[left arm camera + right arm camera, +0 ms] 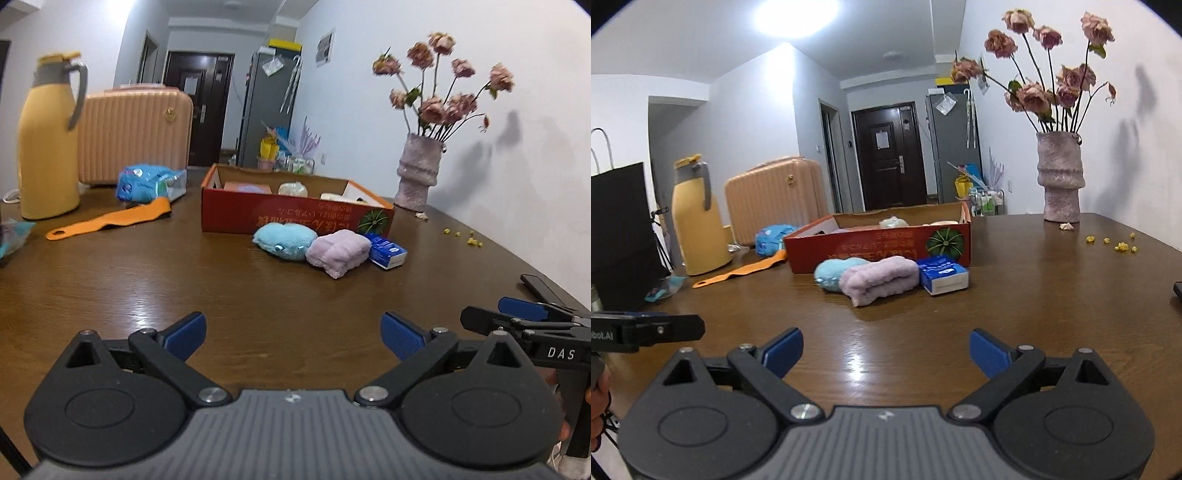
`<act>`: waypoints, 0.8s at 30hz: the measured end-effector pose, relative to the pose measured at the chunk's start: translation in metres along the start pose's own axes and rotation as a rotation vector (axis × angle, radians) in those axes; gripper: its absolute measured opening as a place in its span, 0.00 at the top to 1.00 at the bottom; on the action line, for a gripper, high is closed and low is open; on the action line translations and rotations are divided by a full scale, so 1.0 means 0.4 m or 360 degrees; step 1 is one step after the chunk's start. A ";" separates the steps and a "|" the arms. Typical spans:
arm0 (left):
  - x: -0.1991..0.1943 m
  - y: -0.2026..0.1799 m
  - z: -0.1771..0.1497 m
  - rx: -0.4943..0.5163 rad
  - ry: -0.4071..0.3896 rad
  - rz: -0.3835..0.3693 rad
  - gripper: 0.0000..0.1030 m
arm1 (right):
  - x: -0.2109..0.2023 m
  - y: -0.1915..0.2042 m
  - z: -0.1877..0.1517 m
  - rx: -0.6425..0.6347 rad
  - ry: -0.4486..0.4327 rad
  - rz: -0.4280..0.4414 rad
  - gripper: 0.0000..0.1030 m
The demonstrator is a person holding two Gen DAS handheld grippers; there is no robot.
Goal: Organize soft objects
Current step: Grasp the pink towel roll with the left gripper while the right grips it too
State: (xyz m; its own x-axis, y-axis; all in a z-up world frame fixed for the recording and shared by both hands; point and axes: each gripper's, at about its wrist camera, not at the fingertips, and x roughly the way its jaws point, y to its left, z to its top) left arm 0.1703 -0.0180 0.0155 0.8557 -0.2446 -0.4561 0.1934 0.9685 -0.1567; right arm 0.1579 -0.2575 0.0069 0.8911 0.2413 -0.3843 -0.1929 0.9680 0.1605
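**Three soft things dead ahead, both grippers empty**

I hold both grippers low over the wooden table, side by side, pointing toward the red box. My left gripper has its blue pads spread wide with only bare tabletop between them. My right gripper looks the same: pads far apart, nothing held.

The things to sort lie in a row ahead of both grippers, well apart from my fingertips and just in front of the box's near wall. The blue plush sits at the left end of the row, the folded lilac towel is in the middle touching it, and the blue tissue pack is at the right end, close against the towel.

From my left gripper the row sits ahead and a little to the right; from my right gripper it sits ahead and slightly left. So I judge the plush to be the left hand's nearer pick and the tissue pack the right's.

The towel's long axis runs roughly across my line of reach, slanting a little toward me at its left end, so I would probably close across its short width.

The box already holds a few pale items; I cannot tell what they are.
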 end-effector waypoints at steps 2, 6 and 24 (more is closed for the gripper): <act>0.052 -0.002 0.028 -0.0035 0.0023 -0.0016 0.00 | 0.041 -0.014 0.025 -0.0013 0.0010 0.0008 0.11; 0.194 0.010 0.092 -0.0155 0.0102 0.0006 0.01 | 0.163 -0.057 0.091 0.0027 0.0035 0.0030 0.18; 0.538 0.089 0.174 -0.0711 0.0559 -0.0456 0.78 | 0.608 -0.078 0.236 0.0040 0.0448 0.0257 0.69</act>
State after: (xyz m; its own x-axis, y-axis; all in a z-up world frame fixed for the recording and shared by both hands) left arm 0.3946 -0.0330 -0.0271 0.5766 -0.5652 -0.5899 0.1077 0.7683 -0.6309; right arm 0.4197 -0.2356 -0.0057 0.7006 0.4045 -0.5878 -0.3091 0.9145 0.2610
